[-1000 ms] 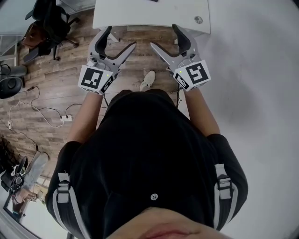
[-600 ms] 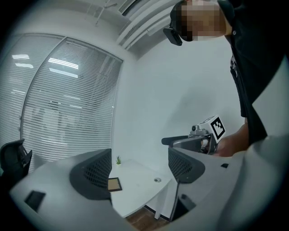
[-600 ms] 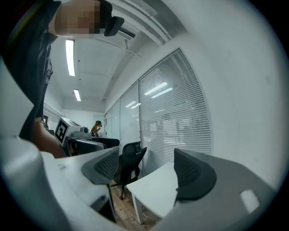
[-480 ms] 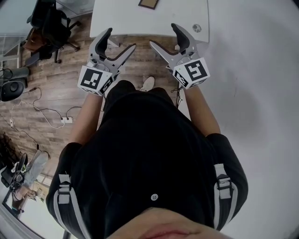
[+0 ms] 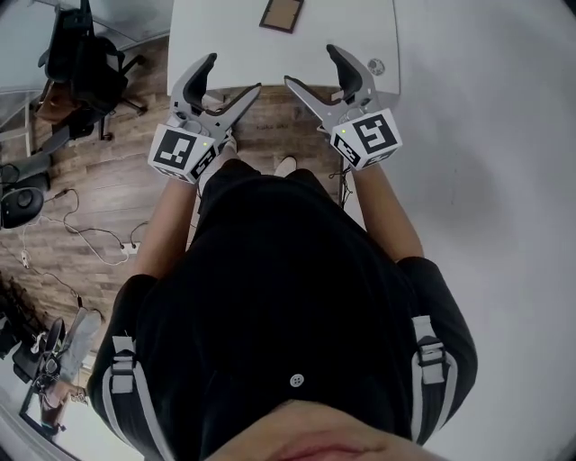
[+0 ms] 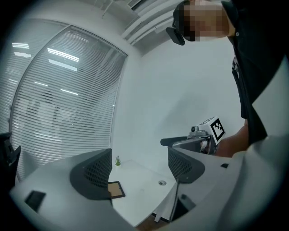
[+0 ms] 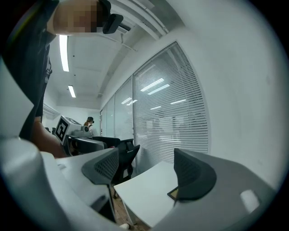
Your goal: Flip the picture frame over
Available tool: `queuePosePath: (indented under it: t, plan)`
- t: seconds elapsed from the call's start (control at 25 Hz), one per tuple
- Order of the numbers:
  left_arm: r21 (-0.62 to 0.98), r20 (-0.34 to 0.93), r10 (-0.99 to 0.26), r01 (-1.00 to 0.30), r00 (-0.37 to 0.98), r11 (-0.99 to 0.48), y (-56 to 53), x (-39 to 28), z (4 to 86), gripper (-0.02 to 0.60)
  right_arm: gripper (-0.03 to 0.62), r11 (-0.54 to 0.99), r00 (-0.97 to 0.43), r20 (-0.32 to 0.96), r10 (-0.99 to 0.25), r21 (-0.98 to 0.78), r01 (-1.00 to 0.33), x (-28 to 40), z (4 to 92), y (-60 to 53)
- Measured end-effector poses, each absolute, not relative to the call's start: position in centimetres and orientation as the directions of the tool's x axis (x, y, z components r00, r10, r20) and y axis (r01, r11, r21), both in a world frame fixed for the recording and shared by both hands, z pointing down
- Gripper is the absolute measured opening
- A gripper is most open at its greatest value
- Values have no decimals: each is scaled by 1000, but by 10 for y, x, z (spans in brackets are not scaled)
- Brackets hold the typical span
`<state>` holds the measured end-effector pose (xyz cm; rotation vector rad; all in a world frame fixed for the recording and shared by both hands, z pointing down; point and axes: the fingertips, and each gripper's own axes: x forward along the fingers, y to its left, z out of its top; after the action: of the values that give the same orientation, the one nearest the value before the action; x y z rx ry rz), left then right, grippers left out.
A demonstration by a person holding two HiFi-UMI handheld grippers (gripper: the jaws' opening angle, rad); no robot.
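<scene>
A small dark picture frame (image 5: 282,15) with a brown panel lies flat on the white table (image 5: 225,36), at the top of the head view. My left gripper (image 5: 232,76) and right gripper (image 5: 311,67) are held side by side over the table's near edge, both open and empty, well short of the frame. In the left gripper view the frame (image 6: 116,190) shows past the left jaw of my open left gripper (image 6: 139,167). In the right gripper view the frame (image 7: 173,194) is half hidden behind the right jaw of my open right gripper (image 7: 146,169).
A round grommet (image 5: 375,67) sits in the table near the right gripper. A tiny green plant (image 6: 118,160) stands at the table's far end. A black office chair (image 5: 90,54) and cables (image 5: 81,216) are on the wood floor at left. A white wall runs along the right.
Both grippers have moved forward together to the table's near edge. The picture frame has come into the head view at the top. The jaws stand as wide as before.
</scene>
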<state>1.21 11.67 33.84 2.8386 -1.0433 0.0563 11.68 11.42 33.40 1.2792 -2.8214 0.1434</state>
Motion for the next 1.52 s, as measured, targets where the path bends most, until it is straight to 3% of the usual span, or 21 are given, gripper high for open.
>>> queuePosePath:
  t: [0.72,1.52]
  plan:
    - [113,76,-459,-465,885,-878,-71,-65,340,374,380,465,-470,165,-867,-72,-883,39,356,-58]
    - [95,90,-313,-321,945,-942,-170,-72,385,374,379,106,-134,302,-944,-107,-989,46,445,-160]
